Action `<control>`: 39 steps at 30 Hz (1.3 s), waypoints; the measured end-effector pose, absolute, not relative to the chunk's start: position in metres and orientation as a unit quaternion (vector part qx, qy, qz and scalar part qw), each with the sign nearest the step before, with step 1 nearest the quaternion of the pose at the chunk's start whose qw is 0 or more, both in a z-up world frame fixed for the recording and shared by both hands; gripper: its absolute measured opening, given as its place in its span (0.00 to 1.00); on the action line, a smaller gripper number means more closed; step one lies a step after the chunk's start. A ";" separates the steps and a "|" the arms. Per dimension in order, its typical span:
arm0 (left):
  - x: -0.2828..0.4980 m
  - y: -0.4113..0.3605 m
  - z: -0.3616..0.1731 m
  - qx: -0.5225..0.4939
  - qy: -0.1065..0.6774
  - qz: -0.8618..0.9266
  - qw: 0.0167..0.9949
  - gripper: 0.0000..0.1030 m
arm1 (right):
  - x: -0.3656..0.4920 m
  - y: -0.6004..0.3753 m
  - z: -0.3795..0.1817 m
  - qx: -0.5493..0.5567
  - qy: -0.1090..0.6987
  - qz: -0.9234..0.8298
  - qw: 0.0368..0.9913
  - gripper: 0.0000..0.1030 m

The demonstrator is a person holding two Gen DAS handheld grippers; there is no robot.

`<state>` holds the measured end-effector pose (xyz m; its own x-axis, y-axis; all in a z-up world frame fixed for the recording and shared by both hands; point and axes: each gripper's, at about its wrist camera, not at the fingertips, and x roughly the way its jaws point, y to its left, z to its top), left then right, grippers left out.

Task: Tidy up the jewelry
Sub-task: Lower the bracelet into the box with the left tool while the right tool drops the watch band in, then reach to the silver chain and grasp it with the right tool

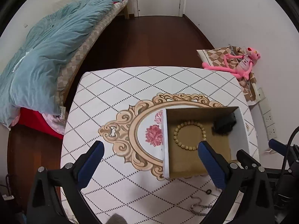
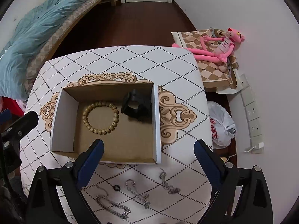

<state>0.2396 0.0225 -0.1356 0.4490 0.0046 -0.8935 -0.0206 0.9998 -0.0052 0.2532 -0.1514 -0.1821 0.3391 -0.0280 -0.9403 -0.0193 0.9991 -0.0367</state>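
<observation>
Chains (image 2: 137,193) near table edge (image 2: 208,130); both claws wide, empty.

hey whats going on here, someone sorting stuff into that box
Yes, jewelry is being tidied into an open cardboard box on a patterned table. A wooden bead bracelet and a black item already lie inside. Three silver chains and a small dark ring are on the table in front of the box. The left gripper and right gripper both hover open, holding nothing.
</observation>
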 end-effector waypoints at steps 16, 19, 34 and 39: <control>0.169 0.017 -0.073 0.000 0.471 0.021 0.882 1.00 | 0.186 -0.155 -0.110 -0.008 0.517 -0.003 0.856 0.95; 0.154 0.018 -0.061 -0.001 0.459 0.021 0.888 1.00 | 0.170 -0.155 -0.092 -0.011 0.501 -0.007 0.866 0.95; 0.107 0.022 -0.050 -0.004 0.422 0.049 0.905 1.00 | 0.109 -0.168 -0.057 0.021 0.462 -0.015 0.886 0.96; 0.105 0.022 -0.091 0.005 0.439 0.066 0.896 1.00 | 0.108 -0.182 -0.108 0.033 0.502 -0.026 0.864 0.95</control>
